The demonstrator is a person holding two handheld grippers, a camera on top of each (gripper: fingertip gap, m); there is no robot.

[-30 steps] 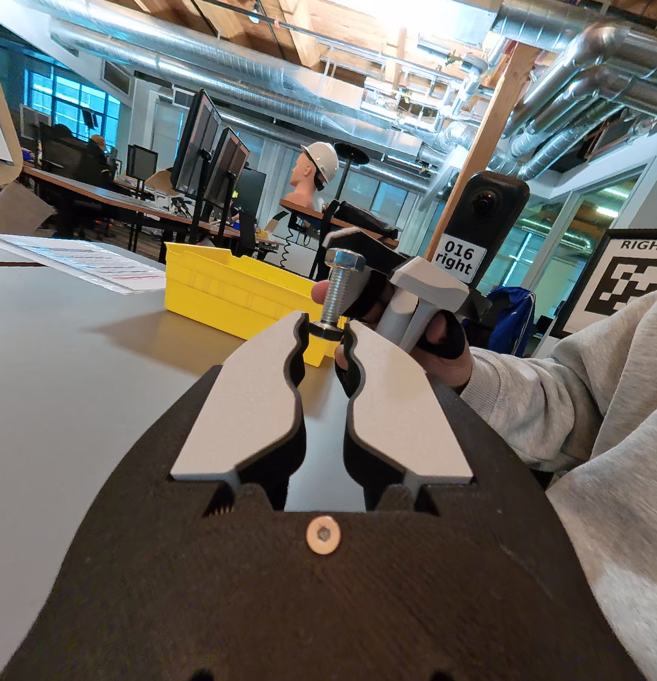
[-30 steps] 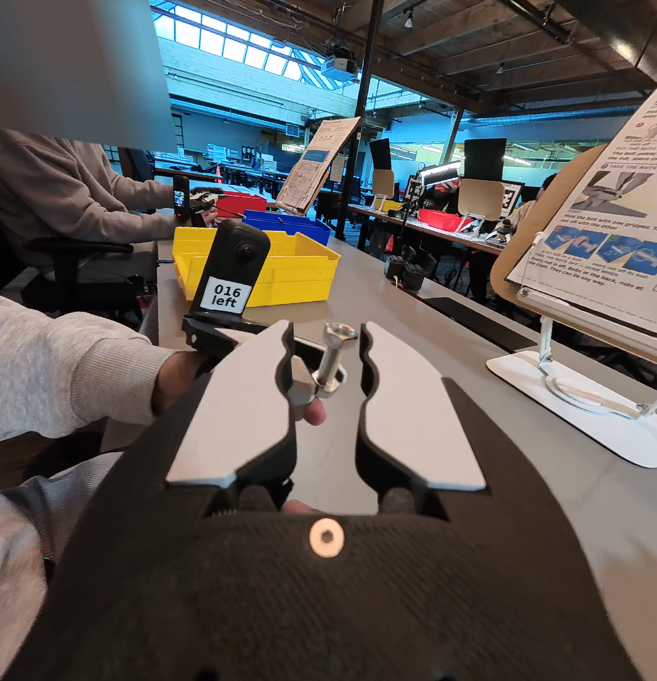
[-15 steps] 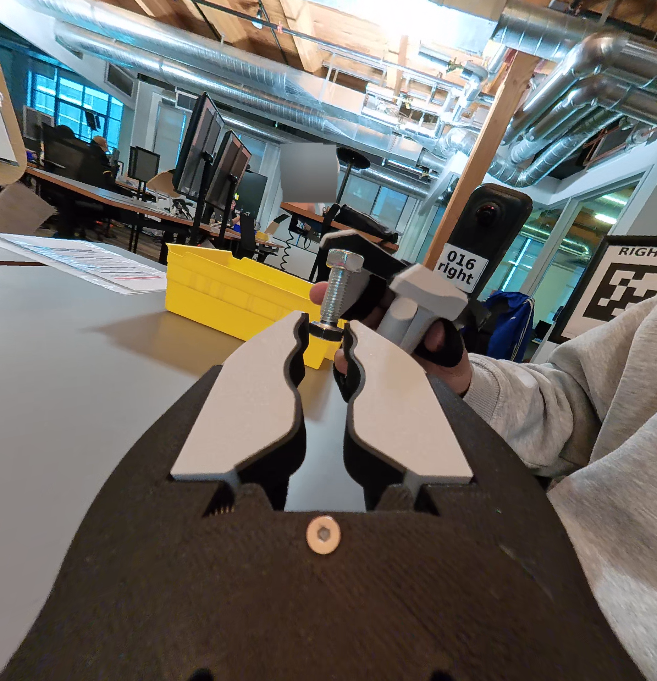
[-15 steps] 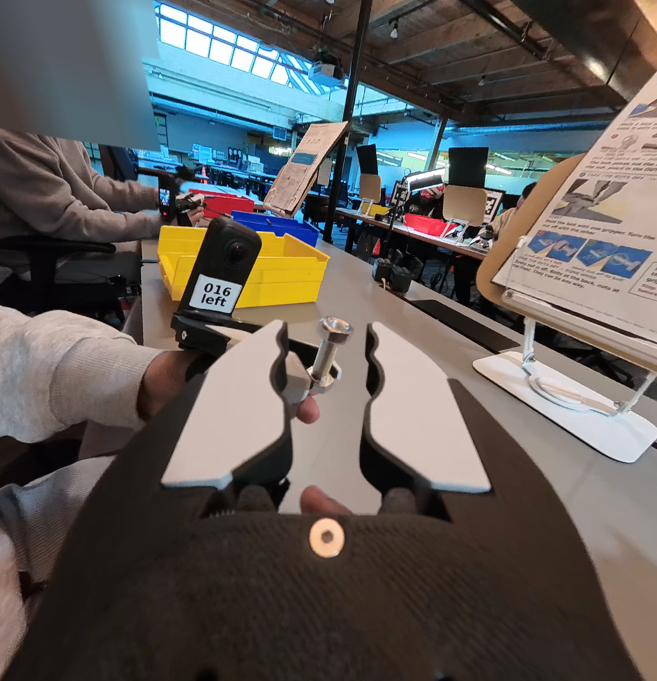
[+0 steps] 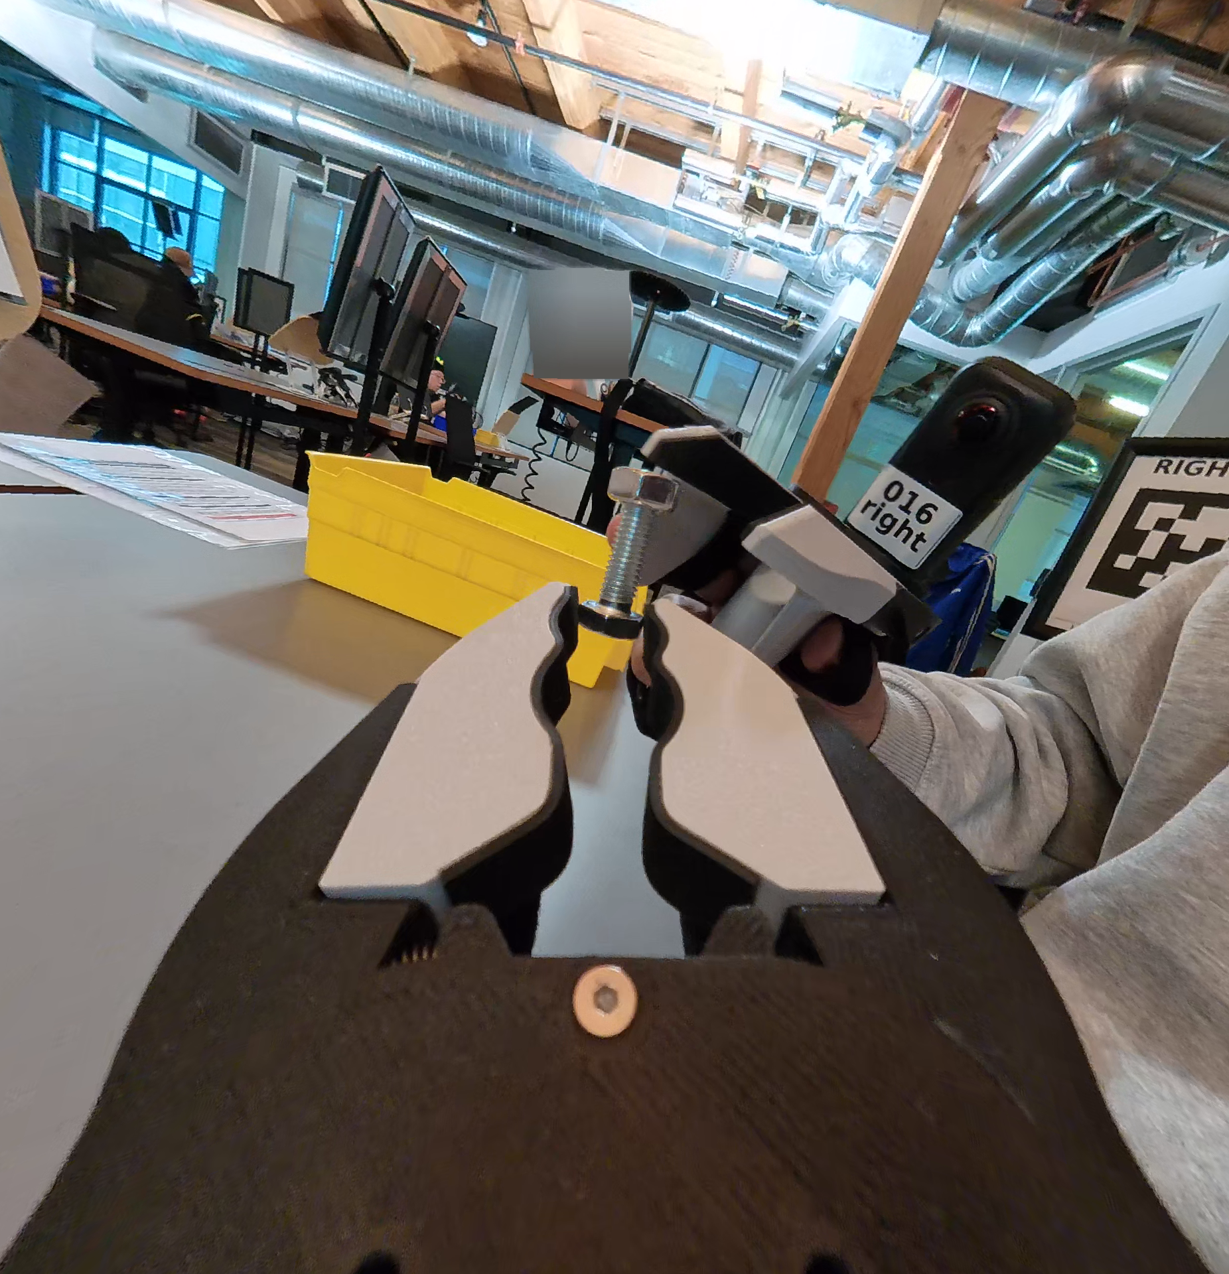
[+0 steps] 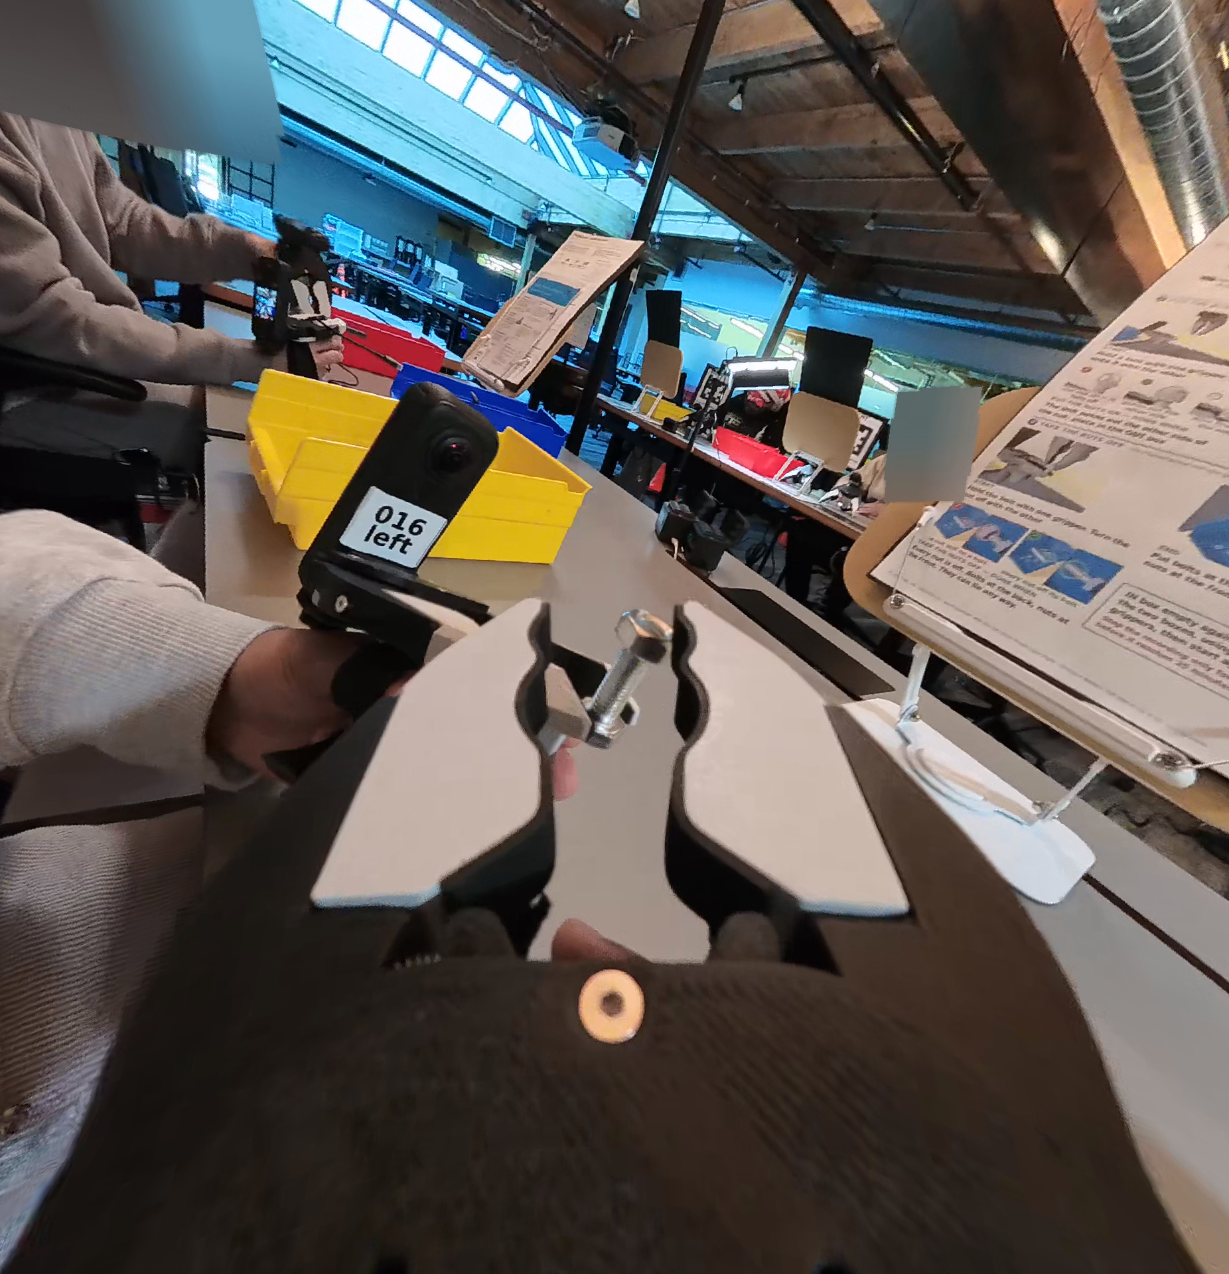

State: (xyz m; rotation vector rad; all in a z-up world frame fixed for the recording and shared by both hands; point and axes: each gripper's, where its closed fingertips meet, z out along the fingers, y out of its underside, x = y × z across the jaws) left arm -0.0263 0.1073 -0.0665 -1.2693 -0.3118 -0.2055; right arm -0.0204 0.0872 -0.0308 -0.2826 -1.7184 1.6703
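While you held the left tongs (image 5: 610, 617) pinched tight on the nut (image 5: 610, 615), the bolt (image 5: 631, 544) stood up out of that nut, with its long side pointing almost straight up and its six-sided head on top. The nut sat right at the tips of those tongs, so the left tongs were narrow and gripping it.

Your right tongs (image 6: 610, 679) stood wide, with nothing in them. From the right wrist view, the bolt (image 6: 622, 679) sat in the gap between their two fingers, leaning a little, its head near the right finger. I could not tell if any finger touched the bolt. In the left wrist view, the right tongs (image 5: 729, 531) were just beside the bolt's head, on its right side and a bit behind it. So the right tongs were the free ones nearest the bolt's head, and the left ones held its bottom end.

The bolt was up in the air above the grey counter (image 5: 150, 689). Behind the bolt sat a yellow bin (image 5: 425, 538) on the counter. To the right of the bolt in the right wrist view stood a paper sheet on a white stand (image 6: 1053, 551). Far behind the bolt were more desks, dark screens (image 5: 391, 276), shiny pipes on the ceiling and another person (image 6: 81, 276) in a grey top at a neighbouring spot.
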